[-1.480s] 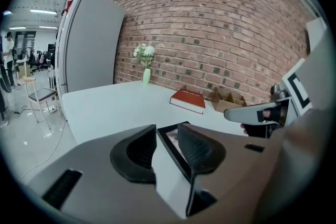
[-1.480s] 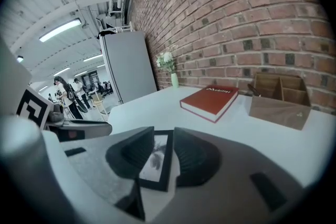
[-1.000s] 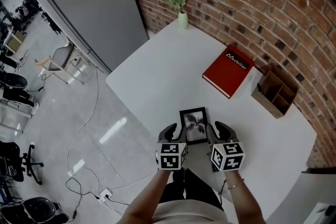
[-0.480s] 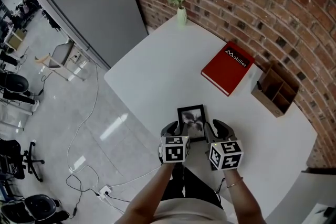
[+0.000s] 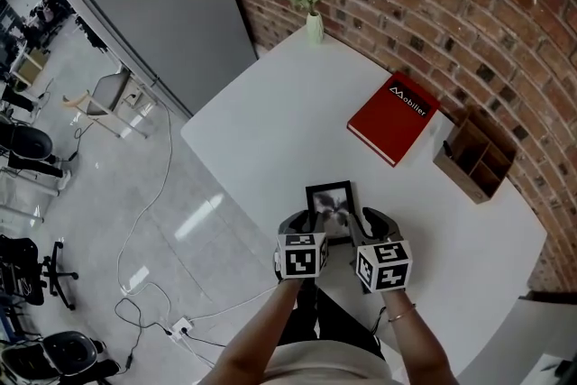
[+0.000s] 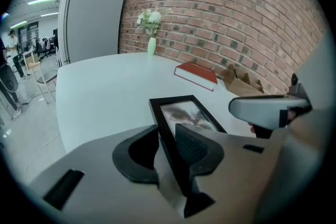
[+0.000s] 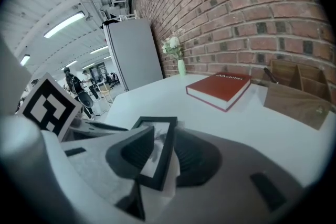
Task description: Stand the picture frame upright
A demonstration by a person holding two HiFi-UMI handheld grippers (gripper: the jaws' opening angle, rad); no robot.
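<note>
Table [image 5: 270, 149]: use it as the hinge line; I would keep the far edge of the picture frame down on it and swing the near edge up, since the top looks smooth, white and matt and may let the foot slide; rounded outline.
Book [image 5: 391, 119]: well apart, toward the brick wall, so no obstacle to the tilt; red hard cover, flat slab.
Picture frame [image 5: 331, 198]: lies face up near the person's edge of the table, between both tools; lift both sides evenly to avoid twisting; thin black moulding with square corners, glossy glazed picture inside; any rear stand is hidden, so a check on it is due before letting go.
Left gripper [image 6: 167, 147]: jaws have just been closing and now appear clamped on the frame's left rail, which runs between them; black ribbed pads, grey matt body.
Right gripper [image 7: 157, 157]: clamped on the right rail, one pad over the glass; firm but light pressure is wise there.
</note>
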